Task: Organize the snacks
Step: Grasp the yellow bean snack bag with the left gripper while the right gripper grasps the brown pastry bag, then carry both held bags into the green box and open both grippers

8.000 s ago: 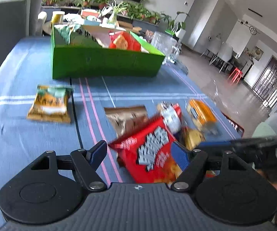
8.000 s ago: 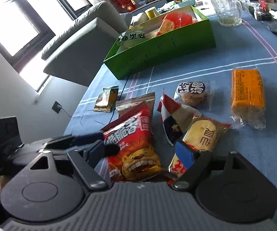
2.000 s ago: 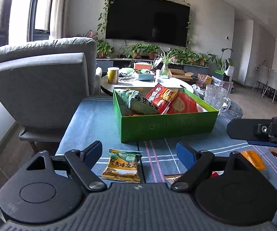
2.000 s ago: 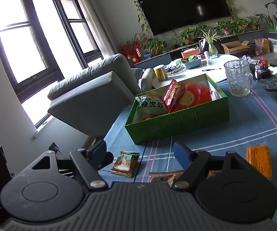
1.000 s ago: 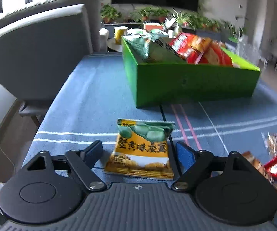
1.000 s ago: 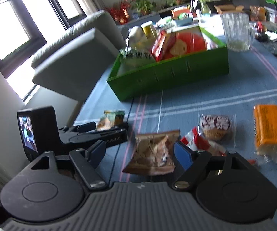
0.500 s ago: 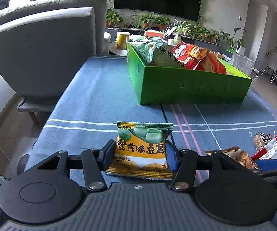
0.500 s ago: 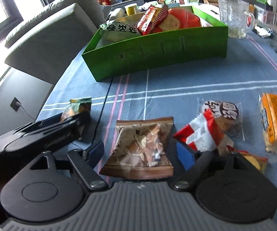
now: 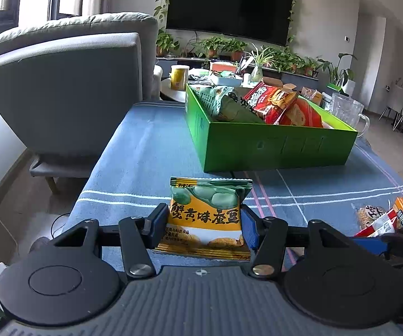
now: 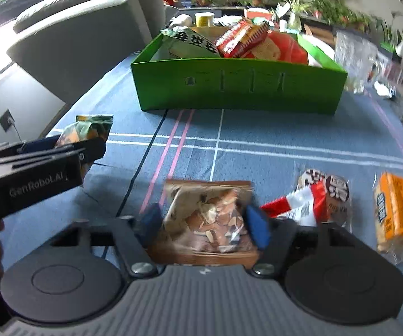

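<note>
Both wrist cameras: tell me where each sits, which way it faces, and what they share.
Left wrist: sits on the left gripper, low over the table, facing the green box with the armchair and TV behind; its fingers are shut on the yellow snack packet.
Right wrist: sits on the right gripper, tilted down toward the table, fingers closed on the brown snack bag; the left gripper enters at left.
Shared: the box, the yellow packet, the orange packet.
</note>
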Motion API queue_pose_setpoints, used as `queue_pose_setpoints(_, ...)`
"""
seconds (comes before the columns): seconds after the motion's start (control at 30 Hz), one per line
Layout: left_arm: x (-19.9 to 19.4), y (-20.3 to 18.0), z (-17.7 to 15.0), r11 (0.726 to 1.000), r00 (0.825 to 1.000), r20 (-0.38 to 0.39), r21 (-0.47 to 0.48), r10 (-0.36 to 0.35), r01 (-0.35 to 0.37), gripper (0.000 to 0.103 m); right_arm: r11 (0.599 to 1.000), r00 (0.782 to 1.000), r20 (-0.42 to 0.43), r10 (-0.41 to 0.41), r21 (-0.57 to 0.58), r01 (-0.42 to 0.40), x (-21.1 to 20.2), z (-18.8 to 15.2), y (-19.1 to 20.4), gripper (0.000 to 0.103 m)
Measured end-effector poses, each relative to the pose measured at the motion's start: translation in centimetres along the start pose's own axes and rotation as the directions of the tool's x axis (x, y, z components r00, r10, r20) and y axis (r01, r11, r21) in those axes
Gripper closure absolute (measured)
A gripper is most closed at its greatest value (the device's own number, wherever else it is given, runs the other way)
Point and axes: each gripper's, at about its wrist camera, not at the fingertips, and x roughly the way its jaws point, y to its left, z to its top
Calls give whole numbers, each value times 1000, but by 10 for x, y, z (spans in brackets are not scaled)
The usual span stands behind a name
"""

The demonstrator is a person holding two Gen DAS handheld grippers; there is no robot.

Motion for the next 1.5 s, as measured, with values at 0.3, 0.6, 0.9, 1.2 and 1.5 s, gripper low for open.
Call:
queue_pose_setpoints(0.3,-7,7,1,1000,1000,20,-25,11,-10,52,998,997,57,60,21,-62,-19,5,-4,45)
queue_pose_setpoints(0.6,-14,4,8,999,999,49,-33,-4,5,52,983,977,150,149,80,-162,-42,21,-20,45)
queue_pose_setpoints(0.9,-12,-13,14,999,997,61,-11,-36,36,52,972,960,245,136,153,-176,-49,56,-56,45)
queue_pose_setpoints(1.2,4,-23,19,998,997,45,-4,-57,58,52,969,948,312,62,211,-133,-43,84,-87,45)
queue_pose_setpoints(1.5,19,-35,33,996,995,42,11,-93,93,52,960,952,305,35,256,-118,-28,95,-107,45)
